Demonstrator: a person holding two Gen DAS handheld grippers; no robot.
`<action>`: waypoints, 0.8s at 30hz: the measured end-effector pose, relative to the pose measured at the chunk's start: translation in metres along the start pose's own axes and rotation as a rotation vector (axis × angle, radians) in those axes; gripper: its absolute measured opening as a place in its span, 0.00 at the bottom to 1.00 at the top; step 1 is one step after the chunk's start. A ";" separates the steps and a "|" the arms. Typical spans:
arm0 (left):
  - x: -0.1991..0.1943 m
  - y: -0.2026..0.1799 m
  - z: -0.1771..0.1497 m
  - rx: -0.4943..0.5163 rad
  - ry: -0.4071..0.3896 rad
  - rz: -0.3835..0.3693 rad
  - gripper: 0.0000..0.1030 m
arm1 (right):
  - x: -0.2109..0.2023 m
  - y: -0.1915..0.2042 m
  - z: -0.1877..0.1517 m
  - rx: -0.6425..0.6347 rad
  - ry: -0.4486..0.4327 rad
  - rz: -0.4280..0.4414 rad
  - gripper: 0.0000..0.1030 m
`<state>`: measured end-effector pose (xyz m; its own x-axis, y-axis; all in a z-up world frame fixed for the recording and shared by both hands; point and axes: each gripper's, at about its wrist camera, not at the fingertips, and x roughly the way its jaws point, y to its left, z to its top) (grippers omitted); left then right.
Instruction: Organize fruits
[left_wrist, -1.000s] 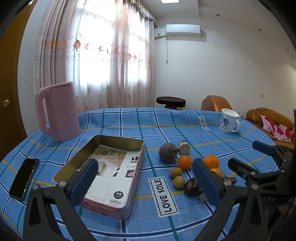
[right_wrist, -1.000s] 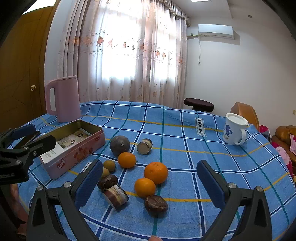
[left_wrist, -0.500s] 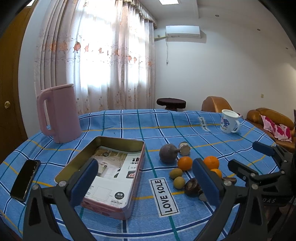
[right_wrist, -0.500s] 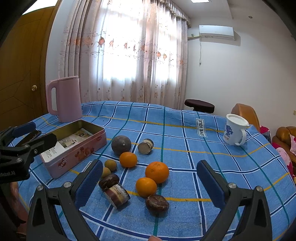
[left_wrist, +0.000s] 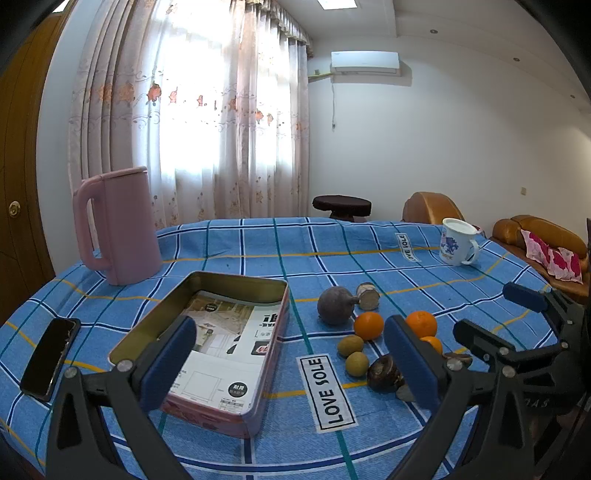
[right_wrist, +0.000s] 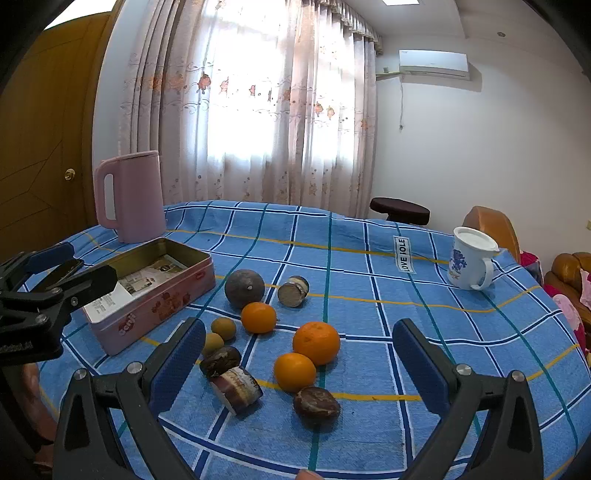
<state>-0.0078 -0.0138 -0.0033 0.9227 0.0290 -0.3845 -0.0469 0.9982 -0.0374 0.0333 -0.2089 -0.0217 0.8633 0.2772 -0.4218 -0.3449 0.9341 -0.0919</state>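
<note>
A pink tin box (left_wrist: 221, 343) (right_wrist: 147, 288) lies open on the blue checked tablecloth, holding only a printed paper. To its right lies a cluster of fruit: three oranges (right_wrist: 316, 341), a grey round fruit (right_wrist: 244, 283) (left_wrist: 334, 305), two small yellow-green fruits (left_wrist: 351, 345) (right_wrist: 223, 328) and dark brown pieces (right_wrist: 316, 404). My left gripper (left_wrist: 291, 362) is open and empty, above the box's near right corner. My right gripper (right_wrist: 299, 360) is open and empty, hovering in front of the fruit cluster.
A pink jug (left_wrist: 118, 230) stands at the back left. A black phone (left_wrist: 50, 354) lies at the left edge. A white and blue mug (right_wrist: 471, 262) stands at the back right. Two small cans (right_wrist: 293, 291) (right_wrist: 236, 386) lie among the fruit. Sofas stand beyond the table.
Both views have shifted slightly, as if both grippers rose or tilted a little. The fruit and box have not moved, and both grippers stay open.
</note>
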 end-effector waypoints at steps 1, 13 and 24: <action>0.000 0.000 0.000 0.000 0.000 -0.001 1.00 | 0.000 0.000 0.000 0.000 0.001 0.000 0.99; 0.000 -0.001 0.000 0.001 0.003 0.000 1.00 | 0.001 0.000 -0.001 0.001 0.003 0.005 0.99; 0.005 -0.011 -0.013 0.020 0.027 -0.040 1.00 | 0.003 -0.011 -0.014 0.019 0.024 0.008 0.99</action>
<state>-0.0075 -0.0253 -0.0164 0.9131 -0.0118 -0.4075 -0.0026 0.9994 -0.0347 0.0344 -0.2219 -0.0345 0.8514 0.2791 -0.4440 -0.3442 0.9362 -0.0716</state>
